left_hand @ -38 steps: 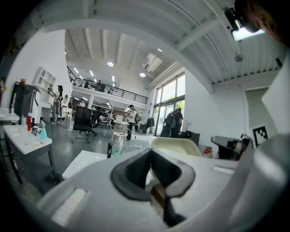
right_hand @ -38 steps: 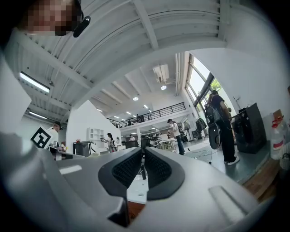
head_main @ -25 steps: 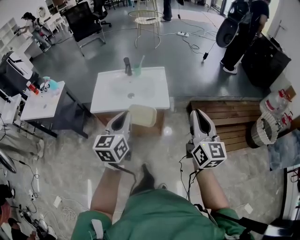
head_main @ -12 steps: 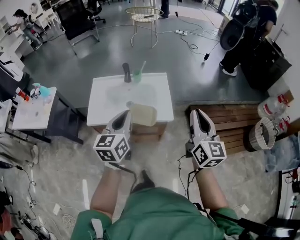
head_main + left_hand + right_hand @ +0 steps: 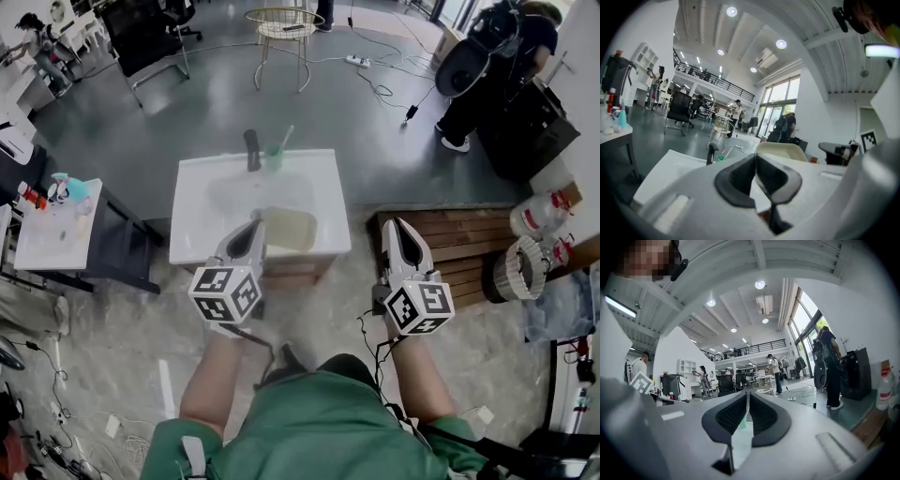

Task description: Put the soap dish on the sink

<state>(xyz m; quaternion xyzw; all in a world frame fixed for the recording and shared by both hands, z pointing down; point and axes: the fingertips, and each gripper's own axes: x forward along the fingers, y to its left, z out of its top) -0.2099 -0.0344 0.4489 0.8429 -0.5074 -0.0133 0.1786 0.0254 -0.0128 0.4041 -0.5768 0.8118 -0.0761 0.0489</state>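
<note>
Two jaws of the left hand-held gripper (image 5: 255,225) pinch the dish (image 5: 291,231), over the sink's (image 5: 192,239) 6 o'clock edge; right hand-held gripper (image 5: 398,225) closed, empty, at 3 o'clock.

place: open lab-office hall | cues: office chair (image 5: 141,37), floor cables (image 5: 384,89), mezzanine railing (image 5: 715,82), sink (image 5: 202,236) mid-floor

Sink (image 5: 225,225) taken as reference. A faucet (image 5: 251,148) stands at its rear edge, with a cup (image 5: 275,157) just right of the faucet. The soap dish (image 5: 291,230) is over the sink's front right part, the left gripper (image 5: 255,226) at the dish's left edge. The right gripper (image 5: 398,226) is right of the sink, over a wooden platform (image 5: 473,239) beside it. A table (image 5: 42,230) stands left of the sink and a wire stool (image 5: 281,19) well behind it.
</note>
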